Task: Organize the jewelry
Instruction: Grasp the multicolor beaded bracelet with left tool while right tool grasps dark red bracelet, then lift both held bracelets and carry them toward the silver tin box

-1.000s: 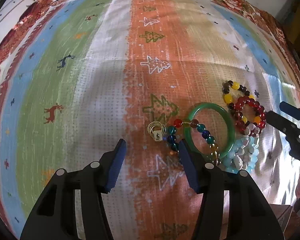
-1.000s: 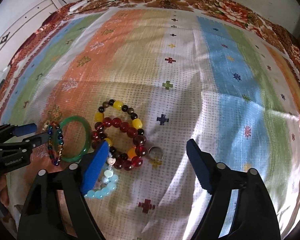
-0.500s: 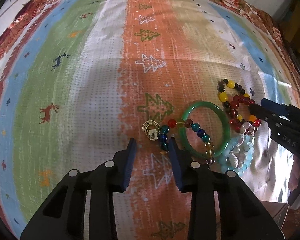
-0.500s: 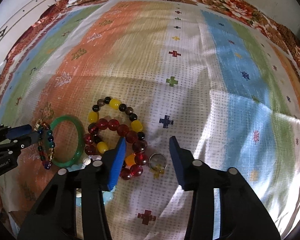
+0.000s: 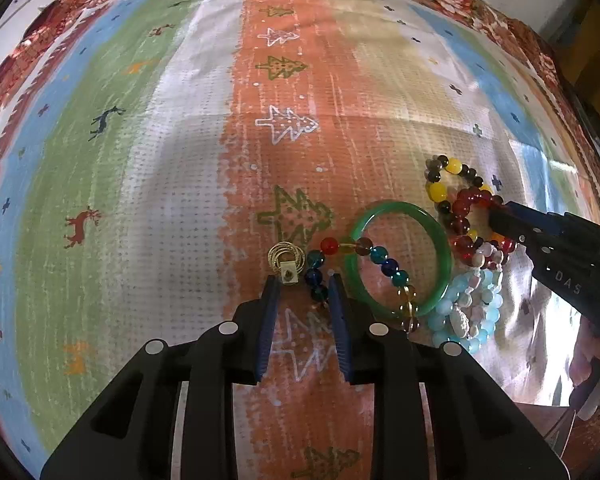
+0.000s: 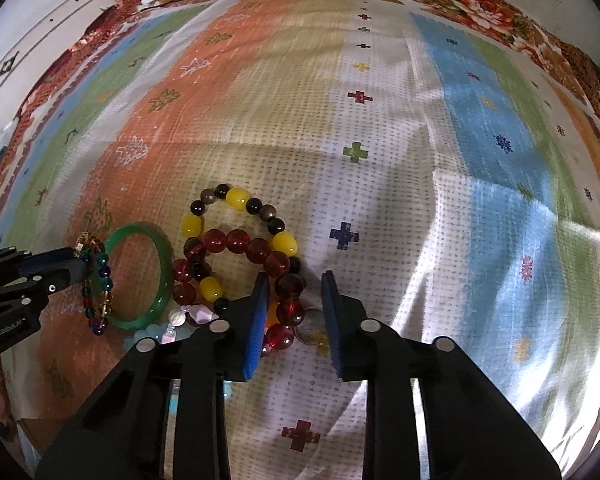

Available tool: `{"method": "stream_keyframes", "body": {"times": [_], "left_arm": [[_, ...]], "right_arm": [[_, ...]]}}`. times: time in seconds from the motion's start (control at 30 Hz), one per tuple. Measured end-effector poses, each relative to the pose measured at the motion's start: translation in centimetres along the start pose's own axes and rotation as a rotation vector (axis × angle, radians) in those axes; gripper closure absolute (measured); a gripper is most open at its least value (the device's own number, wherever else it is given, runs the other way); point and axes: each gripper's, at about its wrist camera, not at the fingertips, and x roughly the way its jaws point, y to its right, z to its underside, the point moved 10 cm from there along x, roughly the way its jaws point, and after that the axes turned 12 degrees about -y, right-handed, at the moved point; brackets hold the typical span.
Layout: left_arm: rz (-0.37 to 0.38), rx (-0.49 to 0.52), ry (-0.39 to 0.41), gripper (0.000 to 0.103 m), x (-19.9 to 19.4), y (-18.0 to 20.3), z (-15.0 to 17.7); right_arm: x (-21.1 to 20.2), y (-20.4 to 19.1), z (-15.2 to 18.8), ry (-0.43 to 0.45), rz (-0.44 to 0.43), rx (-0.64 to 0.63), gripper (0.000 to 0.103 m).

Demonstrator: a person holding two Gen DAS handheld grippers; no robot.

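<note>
Pretty much nothing sorted yet, I'd say. On the striped cloth (image 6: 380, 168) everything sits in one clump: green bangle (image 5: 400, 258), red bead bracelet (image 6: 256, 264) overlapping the yellow-and-black one (image 6: 236, 200), pale blue beads (image 5: 466, 312), multicolour strand (image 5: 364, 264), tiny gold charm (image 5: 286, 260). Left gripper (image 5: 302, 282) is narrowed around the strand's end (not clamped yet). Right gripper (image 6: 294, 284) is narrow too, straddling the red beads beside a small ring (image 6: 314, 326).
</note>
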Motion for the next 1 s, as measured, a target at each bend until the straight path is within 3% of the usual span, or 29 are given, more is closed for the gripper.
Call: {"method": "stream_keyframes", "body": {"times": [0.13,0.23,0.43,1.0], "left_arm": [[-0.028,0.028,0.008,0.078,0.4,0.4,-0.2],[-0.029,0.028,0.006,0.094,0.4,0.4,-0.3],[0.003,0.011,-0.001,0.094,0.0,0.2,-0.3],[0.046,0.029,0.083,0.094,-4.4,1.8,-0.7]], "right_arm": [[0.1,-0.2,0.1,-0.005,-0.014,-0.004,0.084],[0.0,-0.3,0.2,-0.004,-0.006,-0.011,0.086],[-0.1,-0.2,0.2,-0.003,-0.011,-0.011,0.089],[-2.8,-1.3,0.5,0.034,-0.015,-0.038,0.089]]}}
